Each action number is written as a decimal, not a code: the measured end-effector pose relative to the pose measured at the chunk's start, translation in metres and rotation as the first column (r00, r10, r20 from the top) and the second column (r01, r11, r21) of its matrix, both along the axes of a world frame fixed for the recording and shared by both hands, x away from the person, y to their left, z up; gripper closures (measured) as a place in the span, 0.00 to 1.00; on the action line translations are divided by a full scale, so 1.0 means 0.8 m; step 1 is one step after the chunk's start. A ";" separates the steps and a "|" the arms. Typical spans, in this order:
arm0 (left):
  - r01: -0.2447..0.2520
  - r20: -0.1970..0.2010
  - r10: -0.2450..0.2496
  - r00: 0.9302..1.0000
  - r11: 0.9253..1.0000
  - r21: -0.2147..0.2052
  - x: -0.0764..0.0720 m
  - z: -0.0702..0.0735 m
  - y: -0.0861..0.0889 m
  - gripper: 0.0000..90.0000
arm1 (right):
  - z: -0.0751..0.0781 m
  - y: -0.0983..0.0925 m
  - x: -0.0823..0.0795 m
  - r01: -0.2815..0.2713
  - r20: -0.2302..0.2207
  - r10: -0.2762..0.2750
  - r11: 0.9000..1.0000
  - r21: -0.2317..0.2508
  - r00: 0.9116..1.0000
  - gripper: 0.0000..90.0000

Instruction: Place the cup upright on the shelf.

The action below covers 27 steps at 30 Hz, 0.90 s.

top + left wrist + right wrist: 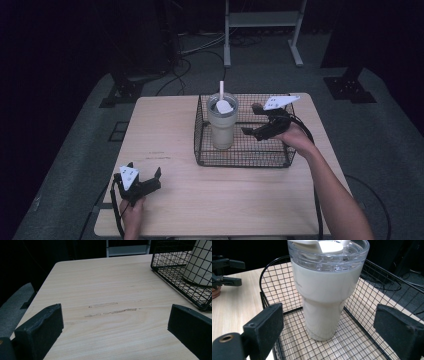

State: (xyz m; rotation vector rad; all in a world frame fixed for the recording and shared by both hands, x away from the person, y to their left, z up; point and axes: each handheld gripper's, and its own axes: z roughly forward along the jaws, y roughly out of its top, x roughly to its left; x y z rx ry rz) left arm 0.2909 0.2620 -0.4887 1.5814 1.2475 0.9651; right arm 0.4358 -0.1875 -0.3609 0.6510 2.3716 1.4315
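A cream tumbler (pixel 222 125) with a clear lid and a white straw (pixel 221 90) stands upright in the left part of a black wire basket (pixel 245 162) at the back of the wooden table (pixel 200 200). My right gripper (pixel 250 119) hovers open over the basket's right part, jaws aimed at the tumbler. In the right gripper view the tumbler (pixel 324 290) stands ahead of the wide-apart jaws, untouched, inside the basket (pixel 274 277). My left gripper (pixel 144 169) rests open and empty near the table's front left corner. Its own view shows the basket (pixel 175 282) and tumbler (pixel 200 265) at upper right.
Faint scuff marks (pixel 110 308) streak the wood ahead of the left gripper. Behind the table a light metal frame (pixel 262 30) stands on the grey floor among cables (pixel 200 47) and black stand feet (pixel 350 87). Bare tabletop stretches left of and in front of the basket.
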 end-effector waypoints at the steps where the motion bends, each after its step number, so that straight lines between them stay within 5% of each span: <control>1: 0.000 0.000 0.000 1.000 1.000 0.001 0.000 0.000 0.000 0.00 | 0.001 -0.001 -0.002 0.000 -0.001 0.000 1.000 0.000 1.000 0.09; 27: 0.001 -0.001 -0.001 1.000 1.000 0.006 0.001 0.000 0.000 0.00 | 0.005 -0.023 -0.041 0.009 -0.012 -0.009 1.000 -0.009 1.000 0.10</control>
